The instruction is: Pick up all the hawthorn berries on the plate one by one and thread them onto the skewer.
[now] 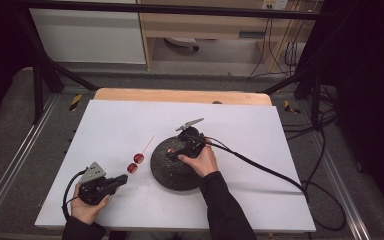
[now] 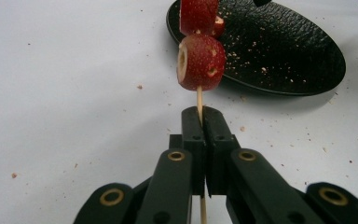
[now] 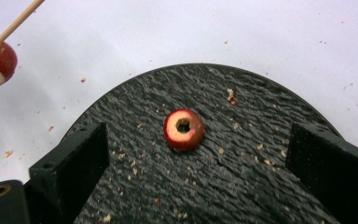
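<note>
left gripper (image 2: 200,122) clamps the skewer (image 2: 199,100); right gripper (image 3: 196,154), jaws apart, frames a cored fruit (image 3: 183,129).

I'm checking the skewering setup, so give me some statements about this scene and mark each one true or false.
1. The left gripper is shut on the skewer. True.
2. Two red fruit pieces sit on the skewer. True.
3. The right gripper is shut on the cored fruit piece. False: its jaws stand open on either side, apart from the piece.
4. The cored fruit piece lies on the white table. False: it lies on the black plate.
5. Crumbs are scattered on the plate. True.
</note>
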A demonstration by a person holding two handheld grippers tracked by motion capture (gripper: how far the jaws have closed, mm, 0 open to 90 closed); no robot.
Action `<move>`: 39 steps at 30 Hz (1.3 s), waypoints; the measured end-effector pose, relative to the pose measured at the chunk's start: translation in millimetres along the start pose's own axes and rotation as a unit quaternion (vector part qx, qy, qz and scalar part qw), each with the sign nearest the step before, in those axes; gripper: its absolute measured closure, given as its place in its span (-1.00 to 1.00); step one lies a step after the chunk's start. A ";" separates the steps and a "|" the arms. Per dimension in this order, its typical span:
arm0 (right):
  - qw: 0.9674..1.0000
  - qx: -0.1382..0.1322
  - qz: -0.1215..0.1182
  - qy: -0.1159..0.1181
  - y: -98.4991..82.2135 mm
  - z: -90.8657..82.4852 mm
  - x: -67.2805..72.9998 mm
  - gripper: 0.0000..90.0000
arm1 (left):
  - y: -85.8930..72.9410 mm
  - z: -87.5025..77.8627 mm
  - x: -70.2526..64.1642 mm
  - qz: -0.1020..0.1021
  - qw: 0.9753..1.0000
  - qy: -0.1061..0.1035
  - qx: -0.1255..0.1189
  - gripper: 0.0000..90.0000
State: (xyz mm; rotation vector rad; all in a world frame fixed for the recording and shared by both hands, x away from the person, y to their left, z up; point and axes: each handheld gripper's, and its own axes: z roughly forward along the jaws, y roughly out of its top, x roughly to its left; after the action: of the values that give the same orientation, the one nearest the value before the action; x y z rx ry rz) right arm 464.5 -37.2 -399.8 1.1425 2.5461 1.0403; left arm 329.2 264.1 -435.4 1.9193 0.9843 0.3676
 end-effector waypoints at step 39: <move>0.995 0.091 -0.034 0.036 15.3 38.7 -4.1 0.37 | -0.1 1.6 -0.3 0.003 1.000 -0.002 0.005 0.96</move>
State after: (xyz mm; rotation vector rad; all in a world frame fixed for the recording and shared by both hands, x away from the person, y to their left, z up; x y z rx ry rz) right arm 492.1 -12.5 -419.2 1.0684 2.7644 0.8632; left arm 329.9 262.9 -436.3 1.9307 0.9798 0.3623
